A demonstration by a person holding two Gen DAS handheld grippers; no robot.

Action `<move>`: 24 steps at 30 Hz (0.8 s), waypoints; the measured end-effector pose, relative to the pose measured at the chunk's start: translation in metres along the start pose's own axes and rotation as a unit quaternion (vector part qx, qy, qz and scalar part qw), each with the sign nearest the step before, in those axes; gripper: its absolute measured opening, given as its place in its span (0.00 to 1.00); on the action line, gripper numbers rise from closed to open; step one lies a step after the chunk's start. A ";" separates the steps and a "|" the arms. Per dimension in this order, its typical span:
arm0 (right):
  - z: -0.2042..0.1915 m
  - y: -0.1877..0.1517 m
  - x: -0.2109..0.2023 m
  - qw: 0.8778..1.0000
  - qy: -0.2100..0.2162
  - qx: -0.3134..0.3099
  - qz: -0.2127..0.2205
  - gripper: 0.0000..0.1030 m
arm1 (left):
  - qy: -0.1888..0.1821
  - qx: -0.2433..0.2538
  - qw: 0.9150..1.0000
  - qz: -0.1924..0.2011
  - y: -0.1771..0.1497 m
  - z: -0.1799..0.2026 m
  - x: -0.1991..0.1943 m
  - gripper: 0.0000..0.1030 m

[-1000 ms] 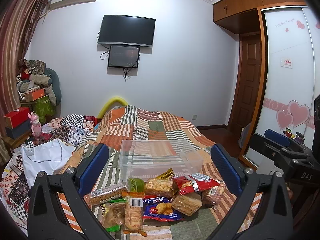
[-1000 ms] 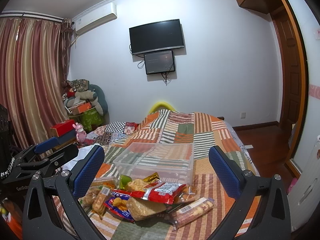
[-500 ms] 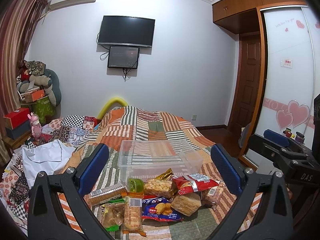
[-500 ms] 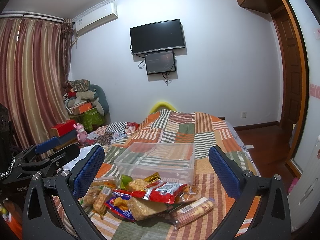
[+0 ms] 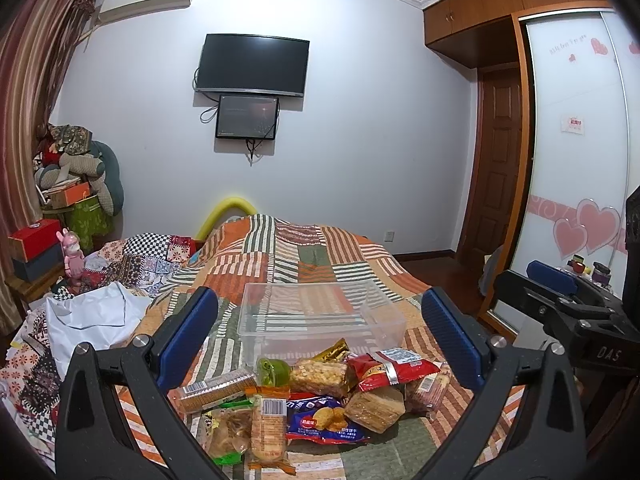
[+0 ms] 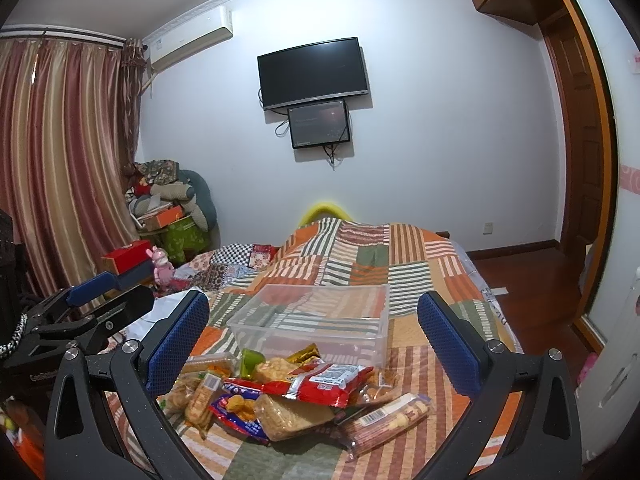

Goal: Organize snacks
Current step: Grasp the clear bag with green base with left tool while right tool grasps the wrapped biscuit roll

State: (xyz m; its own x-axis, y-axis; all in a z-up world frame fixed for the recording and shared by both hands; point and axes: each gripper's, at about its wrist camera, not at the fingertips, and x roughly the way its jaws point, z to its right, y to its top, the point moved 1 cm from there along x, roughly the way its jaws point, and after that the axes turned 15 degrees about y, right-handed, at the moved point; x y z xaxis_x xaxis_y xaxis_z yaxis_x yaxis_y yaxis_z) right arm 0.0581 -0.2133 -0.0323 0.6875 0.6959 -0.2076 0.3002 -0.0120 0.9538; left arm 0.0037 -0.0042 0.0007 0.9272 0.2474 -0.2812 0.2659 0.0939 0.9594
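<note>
A heap of wrapped snacks [image 5: 312,400] lies on the patchwork bedspread, with a red packet [image 5: 394,368], a blue packet [image 5: 324,420] and several biscuit packs. Behind it stands an empty clear plastic bin [image 5: 320,320]. My left gripper [image 5: 320,340] is open and empty, above and in front of the heap. My right gripper [image 6: 312,340] is also open and empty, in front of the heap [image 6: 296,396] and the bin [image 6: 316,316]. Each gripper shows at the edge of the other's view: the right one [image 5: 560,300] and the left one [image 6: 100,300].
The bed [image 5: 304,252] runs back toward the wall with a TV [image 5: 254,66]. Crumpled white cloth [image 5: 92,316] and quilts lie at the left. Boxes and a pink toy [image 5: 72,252] stand on a side table. A wardrobe [image 5: 576,160] is at the right.
</note>
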 end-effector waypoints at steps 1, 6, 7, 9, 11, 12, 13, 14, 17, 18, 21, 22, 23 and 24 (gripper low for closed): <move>0.002 -0.001 0.001 1.000 0.000 0.003 -0.002 1.00 | -0.001 0.000 1.000 -0.003 -0.001 -0.001 0.002 1.00; 0.015 -0.009 0.006 1.000 -0.005 0.022 -0.020 1.00 | 0.003 -0.002 1.000 -0.024 -0.009 -0.007 0.014 1.00; 0.019 -0.011 0.008 0.999 -0.008 0.026 -0.025 1.00 | 0.006 -0.002 1.000 -0.030 -0.011 -0.009 0.017 1.00; 0.026 -0.016 0.010 0.999 -0.015 0.032 -0.034 1.00 | 0.013 0.000 0.999 -0.042 -0.016 -0.015 0.023 1.00; 0.034 -0.024 0.013 0.998 -0.026 0.036 -0.048 1.00 | 0.023 0.002 0.998 -0.054 -0.021 -0.021 0.030 1.00; 0.037 -0.026 0.014 0.997 -0.031 0.037 -0.054 1.00 | 0.027 0.001 0.998 -0.058 -0.024 -0.024 0.033 0.99; 0.042 -0.031 0.016 0.996 -0.035 0.042 -0.065 0.99 | 0.031 0.001 0.998 -0.063 -0.027 -0.028 0.035 0.99; 0.044 -0.034 0.017 0.996 -0.036 0.045 -0.071 0.98 | 0.038 0.004 0.997 -0.068 -0.030 -0.031 0.038 0.97; 0.053 -0.042 0.019 0.993 -0.044 0.058 -0.091 0.94 | 0.058 0.020 0.995 -0.084 -0.041 -0.038 0.047 0.90; 0.057 -0.046 0.020 0.992 -0.048 0.060 -0.098 0.93 | 0.061 0.023 0.994 -0.092 -0.044 -0.040 0.051 0.86; 0.064 -0.054 0.022 0.989 -0.057 0.066 -0.116 0.88 | 0.063 0.028 0.990 -0.122 -0.058 -0.048 0.063 0.80; 0.067 -0.056 0.023 0.988 -0.057 0.069 -0.122 0.87 | 0.065 0.029 0.989 -0.131 -0.062 -0.050 0.067 0.80; 0.068 -0.059 0.023 0.988 -0.058 0.072 -0.127 0.86 | 0.067 0.031 0.987 -0.143 -0.068 -0.053 0.071 0.78; 0.070 -0.061 0.024 0.987 -0.059 0.074 -0.131 0.86 | 0.068 0.032 0.986 -0.151 -0.072 -0.055 0.074 0.78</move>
State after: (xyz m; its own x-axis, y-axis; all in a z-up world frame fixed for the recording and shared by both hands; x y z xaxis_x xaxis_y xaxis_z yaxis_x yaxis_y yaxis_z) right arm 0.1025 -0.2458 -0.1111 0.6430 0.6003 -0.4755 0.5656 0.0463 0.8234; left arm 0.0382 0.0607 -0.0903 0.7602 0.3451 -0.5504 0.5446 0.1234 0.8296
